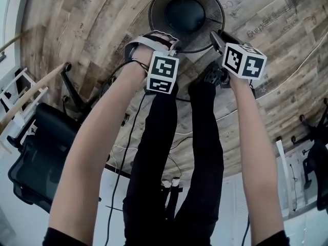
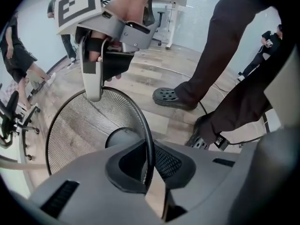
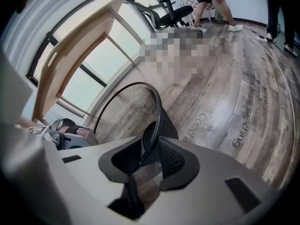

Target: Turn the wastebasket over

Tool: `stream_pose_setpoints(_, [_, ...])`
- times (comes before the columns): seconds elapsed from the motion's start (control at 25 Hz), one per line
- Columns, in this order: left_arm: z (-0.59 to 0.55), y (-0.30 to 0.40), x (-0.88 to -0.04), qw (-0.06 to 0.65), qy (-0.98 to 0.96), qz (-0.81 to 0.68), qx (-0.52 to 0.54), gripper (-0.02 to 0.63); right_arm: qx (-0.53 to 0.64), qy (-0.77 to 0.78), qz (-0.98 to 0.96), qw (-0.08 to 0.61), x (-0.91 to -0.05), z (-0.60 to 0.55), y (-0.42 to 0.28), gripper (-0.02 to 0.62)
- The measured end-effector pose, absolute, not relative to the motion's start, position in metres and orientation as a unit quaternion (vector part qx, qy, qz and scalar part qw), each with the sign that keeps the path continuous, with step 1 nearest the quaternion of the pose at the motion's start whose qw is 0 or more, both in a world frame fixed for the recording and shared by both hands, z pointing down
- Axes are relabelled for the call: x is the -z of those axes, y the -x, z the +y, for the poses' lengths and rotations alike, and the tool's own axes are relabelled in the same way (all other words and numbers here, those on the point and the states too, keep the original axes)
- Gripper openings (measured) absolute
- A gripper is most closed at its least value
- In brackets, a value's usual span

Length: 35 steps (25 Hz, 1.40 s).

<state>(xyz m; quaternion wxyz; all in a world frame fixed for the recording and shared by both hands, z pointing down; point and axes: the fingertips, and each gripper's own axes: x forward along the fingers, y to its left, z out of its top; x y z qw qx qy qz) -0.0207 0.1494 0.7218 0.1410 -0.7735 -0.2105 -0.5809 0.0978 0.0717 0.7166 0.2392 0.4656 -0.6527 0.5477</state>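
A black wire-mesh wastebasket (image 1: 185,14) stands upright on the wood floor in front of the person's feet, its mouth facing up. My left gripper (image 1: 169,46) points steeply down at the near left of the rim and is shut on it; in the left gripper view the rim (image 2: 146,139) runs into the pinched jaws (image 2: 151,175). My right gripper (image 1: 216,39) is at the near right of the rim. In the right gripper view the rim (image 3: 157,121) passes through the gap of the jaws (image 3: 146,168), which stand wider than the wire.
The person's black-trousered legs (image 1: 174,152) and a black clog (image 2: 171,96) are close behind the basket. A black office chair (image 1: 36,152) and a wooden bar (image 1: 31,94) stand at the left. Cables trail on the floor (image 1: 128,152). Other people stand farther off (image 2: 16,55).
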Motion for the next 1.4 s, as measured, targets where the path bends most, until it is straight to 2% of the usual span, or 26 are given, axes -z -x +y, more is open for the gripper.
stream_pose_setpoints(0.32, [0.157, 0.03, -0.726, 0.12, 0.777, -0.2, 0.584, 0.057, -0.548, -0.455, -0.658, 0.245, -0.713, 0.085, -0.093, 0.126])
stream_pose_setpoints(0.44, [0.15, 0.034, -0.717, 0.14, 0.773, -0.206, 0.583, 0.095, -0.538, -0.464, -0.656, 0.254, -0.703, 0.085, -0.102, 0.126])
stream_pose_setpoints(0.64, [0.144, 0.041, -0.682, 0.154, 0.773, -0.208, 0.579, 0.094, -0.533, -0.472, -0.651, 0.265, -0.673, 0.086, -0.115, 0.124])
stream_pose_setpoints(0.88, [0.123, 0.033, -0.603, 0.163, 0.791, -0.16, 0.567, 0.071, -0.507, -0.471, -0.67, 0.268, -0.6, 0.072, -0.124, 0.117])
stream_pose_setpoints(1.12, [0.094, 0.028, -0.505, 0.098, 0.831, -0.051, 0.546, 0.041, -0.486, -0.474, -0.689, 0.255, -0.51, 0.062, -0.121, 0.077])
stream_pose_setpoints(1.4, [0.065, 0.02, -0.379, 0.056, 0.867, 0.064, 0.491, 0.023, -0.45, -0.466, -0.723, 0.24, -0.4, 0.048, -0.107, 0.064])
